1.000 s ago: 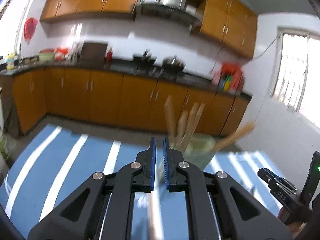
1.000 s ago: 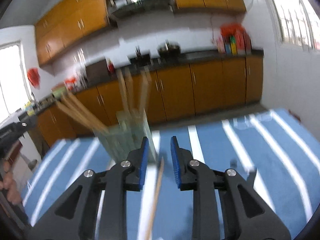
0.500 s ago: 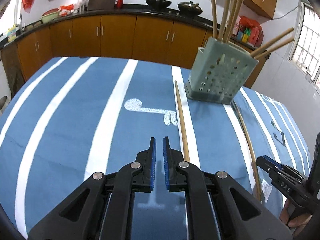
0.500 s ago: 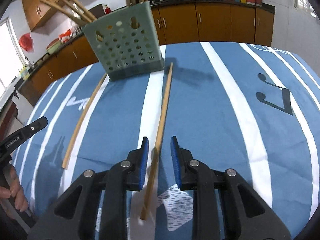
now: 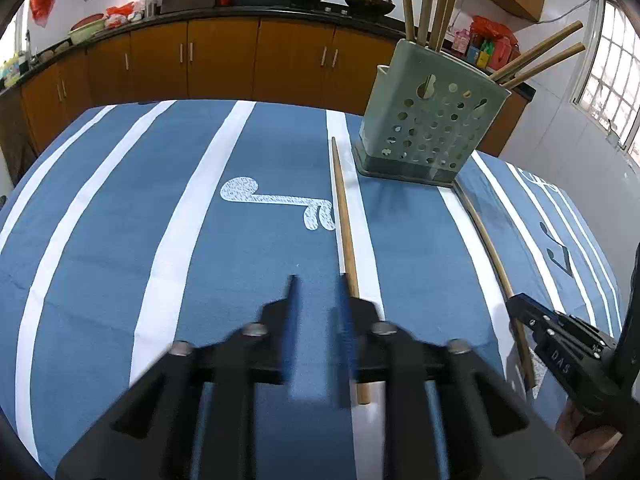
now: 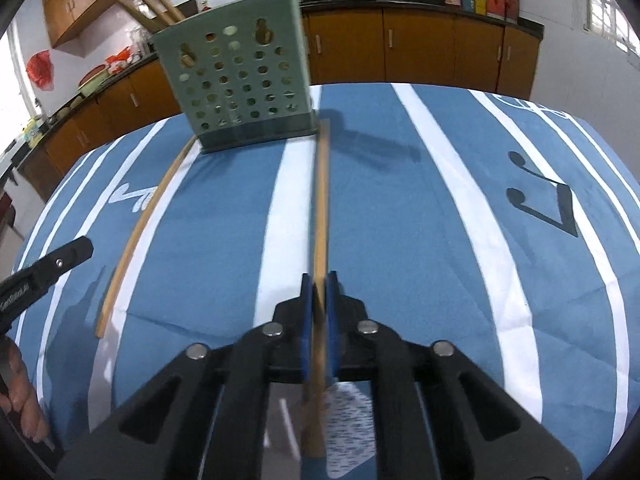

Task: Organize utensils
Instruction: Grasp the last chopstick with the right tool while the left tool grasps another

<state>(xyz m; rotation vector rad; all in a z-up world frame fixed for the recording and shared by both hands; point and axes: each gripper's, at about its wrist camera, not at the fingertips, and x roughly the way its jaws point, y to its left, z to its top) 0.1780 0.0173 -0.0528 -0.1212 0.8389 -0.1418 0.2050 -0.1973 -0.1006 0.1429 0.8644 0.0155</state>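
**Gripping one chopstick, reaching for the other**

Pinching the smooth bamboo chopstick (image 6: 320, 216) near its blunt end, the right fingers (image 6: 314, 285) could let it pivot. The left fingers (image 5: 318, 282) have just been opening, empty, the second chopstick (image 5: 345, 224) just outside them. Beyond stands the perforated green plastic holder (image 5: 428, 124) on the striped cloth surface (image 5: 120, 220).

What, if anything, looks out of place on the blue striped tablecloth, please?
Two loose wooden chopsticks lie flat on the blue striped tablecloth rather than standing in the green perforated plastic holder. One lies beside the open left gripper; the other is pinched in the right gripper, whose jaws have just closed.
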